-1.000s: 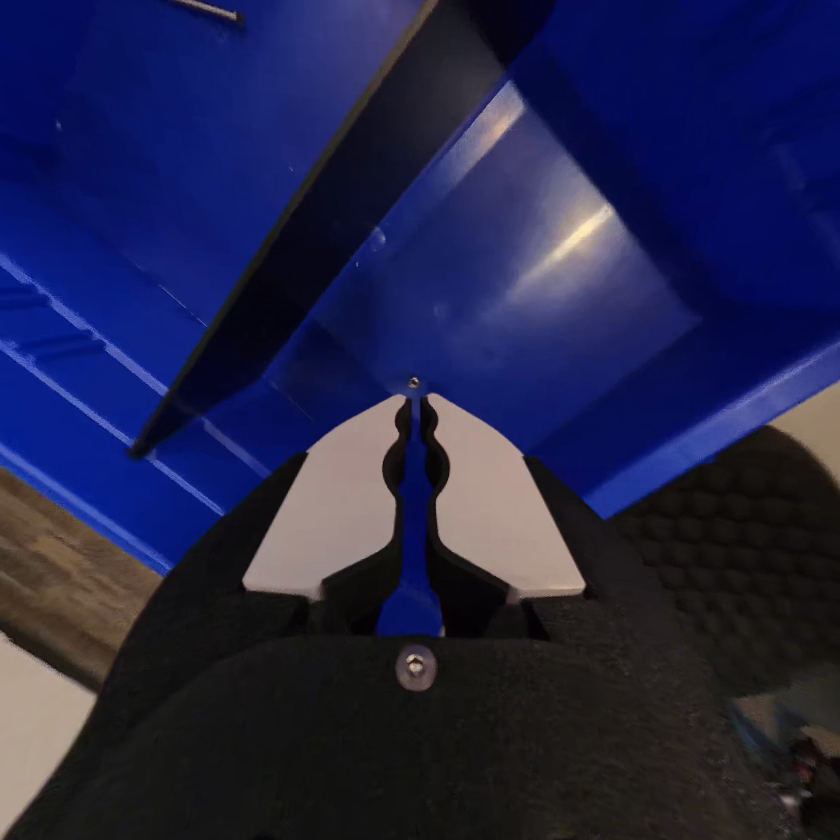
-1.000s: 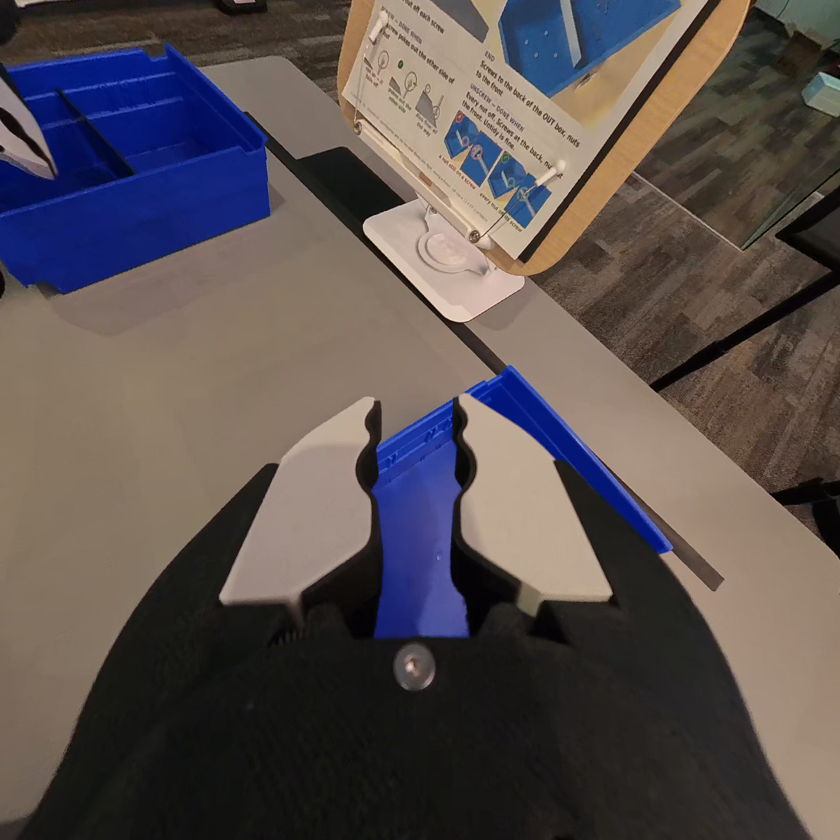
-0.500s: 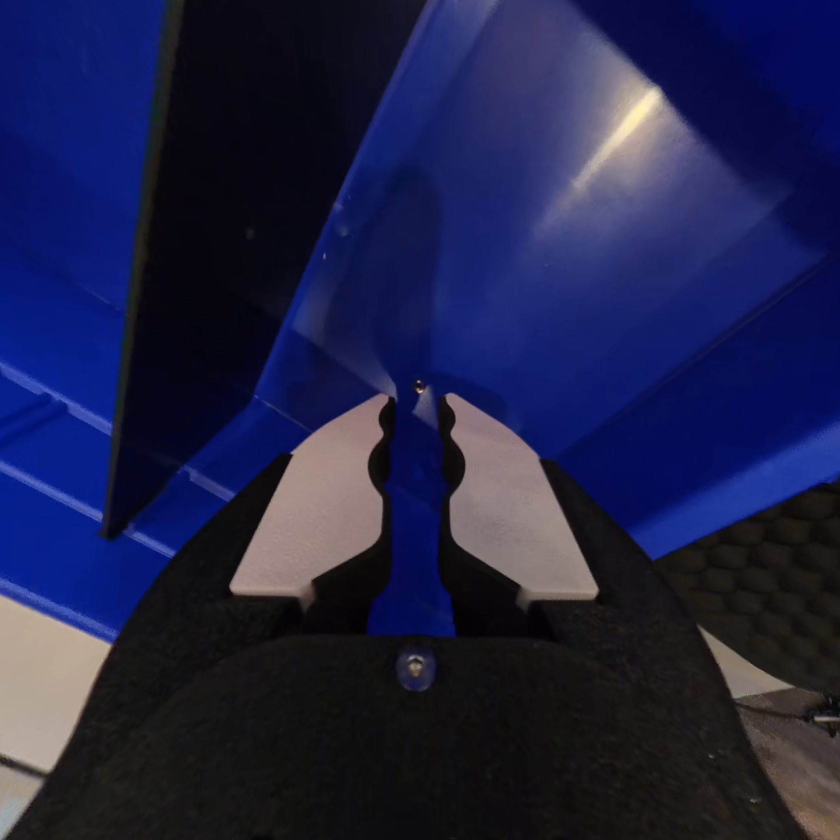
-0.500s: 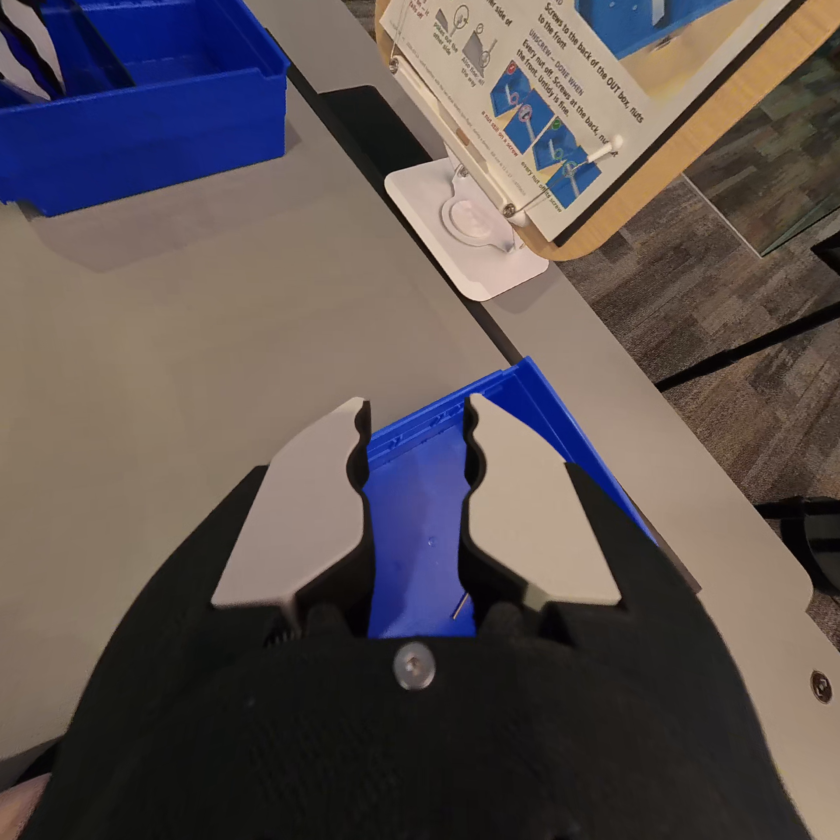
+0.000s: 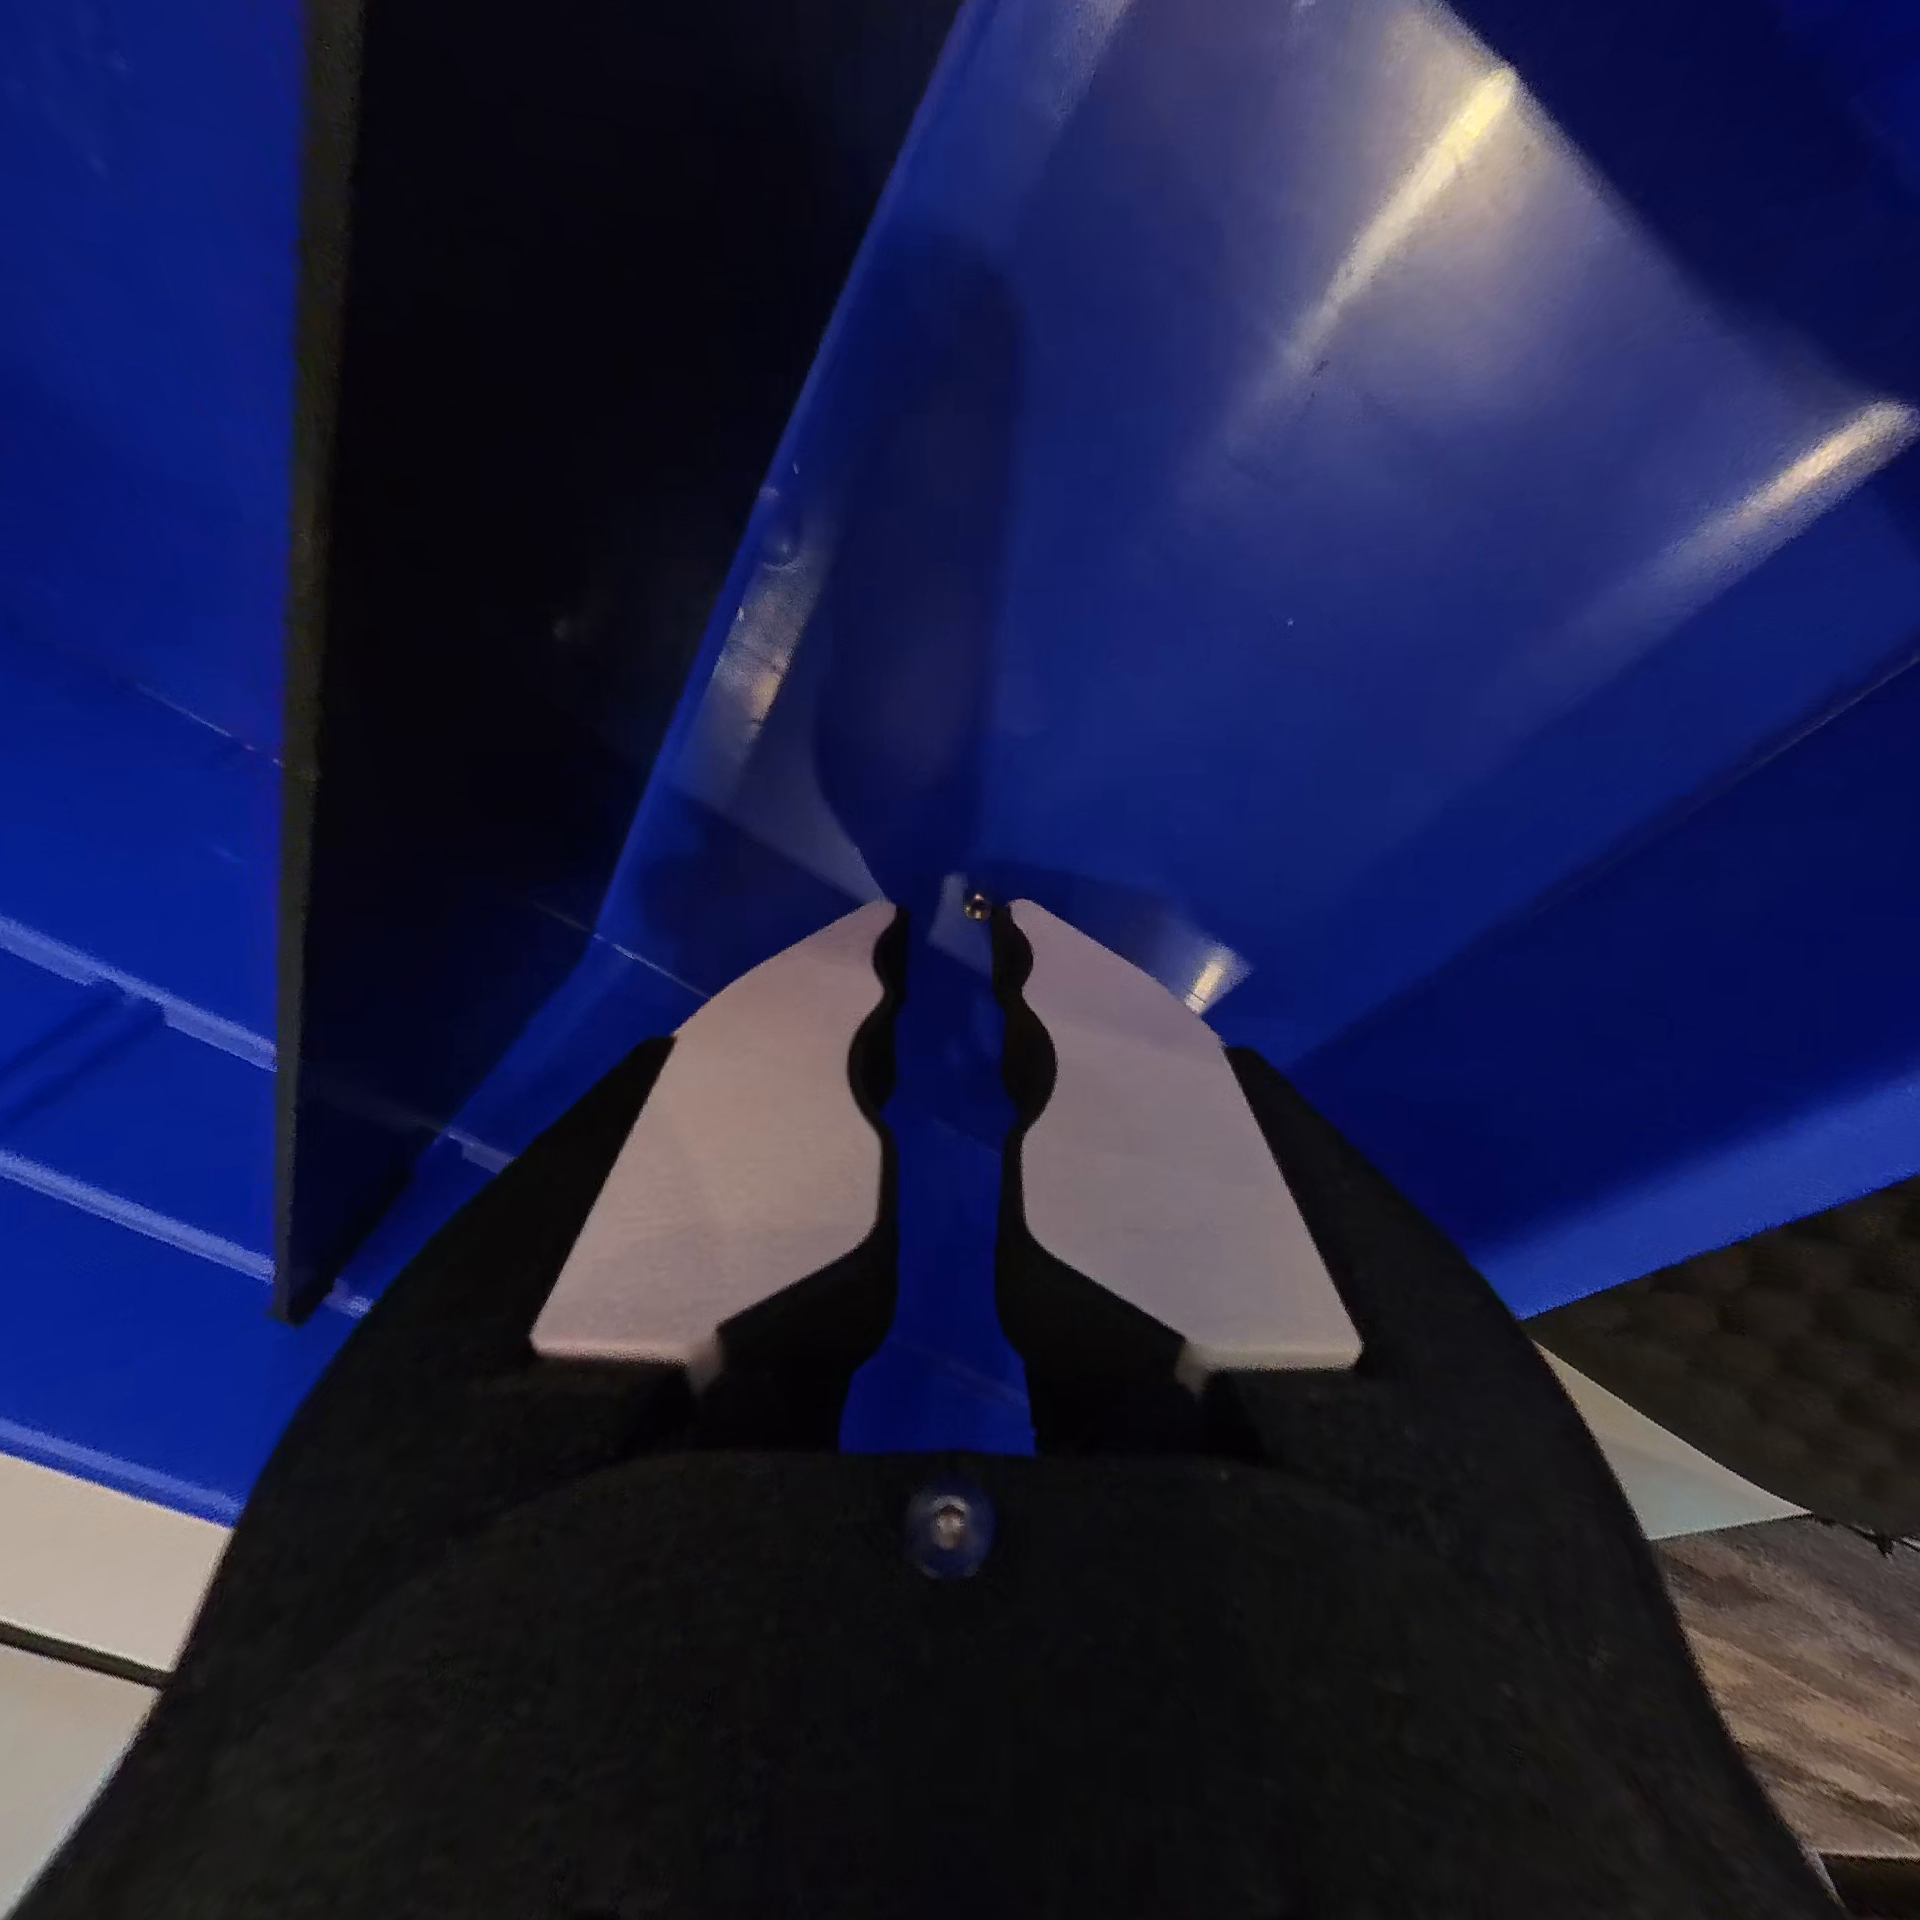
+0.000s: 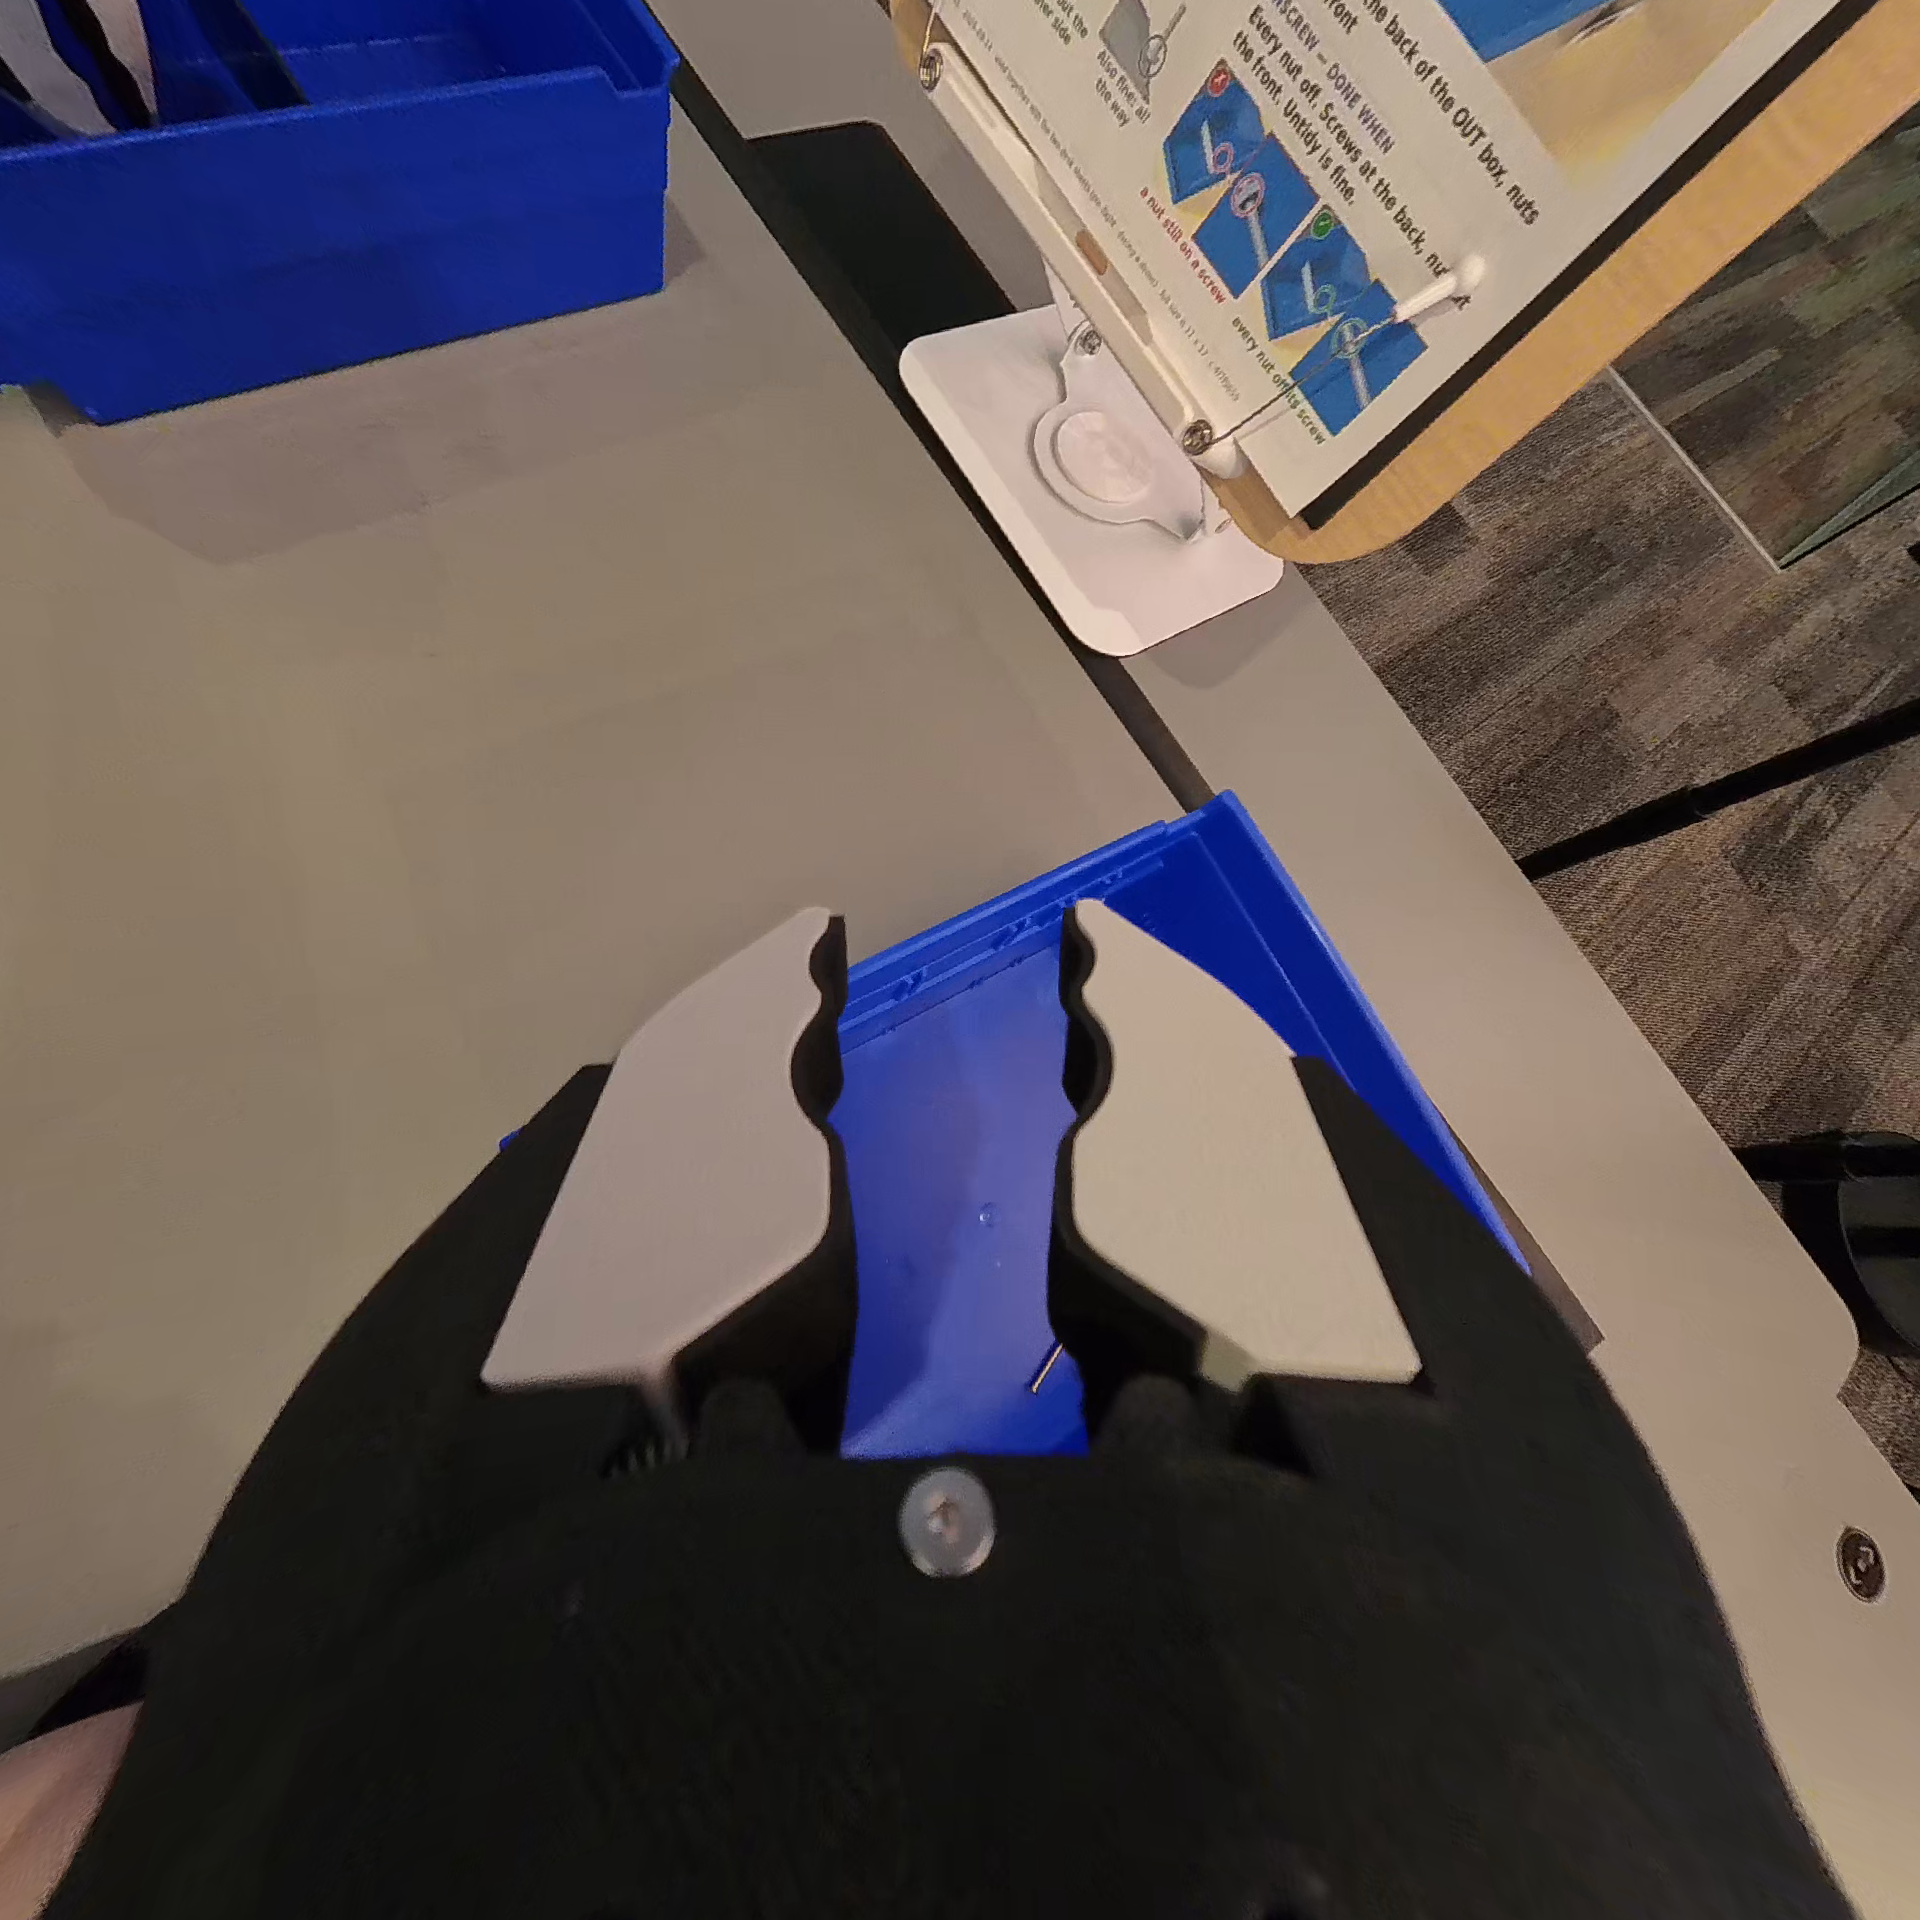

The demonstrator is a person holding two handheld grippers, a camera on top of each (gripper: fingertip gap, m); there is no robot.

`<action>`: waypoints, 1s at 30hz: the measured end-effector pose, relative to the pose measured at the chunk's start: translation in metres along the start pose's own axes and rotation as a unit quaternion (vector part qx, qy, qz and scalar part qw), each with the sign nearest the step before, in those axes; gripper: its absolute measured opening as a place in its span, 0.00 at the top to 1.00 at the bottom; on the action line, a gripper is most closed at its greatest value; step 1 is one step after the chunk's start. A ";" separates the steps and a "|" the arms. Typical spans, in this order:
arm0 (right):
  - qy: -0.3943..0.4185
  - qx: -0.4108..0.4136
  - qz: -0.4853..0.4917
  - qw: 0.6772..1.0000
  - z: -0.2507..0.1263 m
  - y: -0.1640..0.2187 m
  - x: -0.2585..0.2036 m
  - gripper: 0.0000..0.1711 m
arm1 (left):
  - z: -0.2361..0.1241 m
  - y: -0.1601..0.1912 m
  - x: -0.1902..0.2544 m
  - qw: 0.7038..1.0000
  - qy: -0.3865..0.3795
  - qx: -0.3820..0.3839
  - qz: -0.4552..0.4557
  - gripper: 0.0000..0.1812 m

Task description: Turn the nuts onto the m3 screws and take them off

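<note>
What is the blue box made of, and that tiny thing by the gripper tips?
The blue box looks like smooth moulded plastic: glossy light streaks run across its wall. The tiny nut between the open left gripper tips seems metal, since it glints silvery, though it is too small to be sure.

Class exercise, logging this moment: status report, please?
Left tongs open over nut in blue bin. Right tongs open above second bin, screw inside. Nothing obstructing.

Bare grey table [image 6: 468, 727] between two blue bins [image 6: 343, 208], sign stand [image 6: 1091, 488] at far edge
</note>
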State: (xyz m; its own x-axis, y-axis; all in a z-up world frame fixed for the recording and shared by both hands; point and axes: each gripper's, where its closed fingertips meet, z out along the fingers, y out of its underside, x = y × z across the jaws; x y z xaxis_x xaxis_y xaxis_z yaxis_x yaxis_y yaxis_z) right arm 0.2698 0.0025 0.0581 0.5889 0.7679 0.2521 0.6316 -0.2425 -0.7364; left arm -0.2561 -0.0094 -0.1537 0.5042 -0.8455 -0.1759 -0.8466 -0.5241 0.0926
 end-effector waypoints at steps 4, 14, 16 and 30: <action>-0.003 -0.011 -0.007 1.000 0.002 0.003 -0.003 0.77 | 0.001 0.000 0.003 1.000 0.017 0.003 0.010 0.94; -0.013 -0.030 -0.022 0.999 0.009 0.006 -0.008 0.77 | 0.002 0.000 0.006 0.999 0.054 -0.001 -0.004 0.97; -0.016 -0.033 -0.024 0.999 0.010 0.006 -0.010 0.77 | 0.002 0.000 0.006 0.998 0.057 -0.001 -0.007 0.97; -0.022 -0.051 -0.038 0.998 0.015 0.010 -0.014 0.77 | -0.026 -0.019 0.021 0.995 0.066 0.077 0.022 0.97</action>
State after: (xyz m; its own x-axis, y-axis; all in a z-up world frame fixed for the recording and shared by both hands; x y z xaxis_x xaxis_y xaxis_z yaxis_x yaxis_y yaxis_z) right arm 0.2600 -0.0018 0.0375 0.5156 0.8111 0.2761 0.7231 -0.2391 -0.6481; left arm -0.2247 -0.0199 -0.1337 0.4759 -0.8784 -0.0442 -0.8791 -0.4734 -0.0560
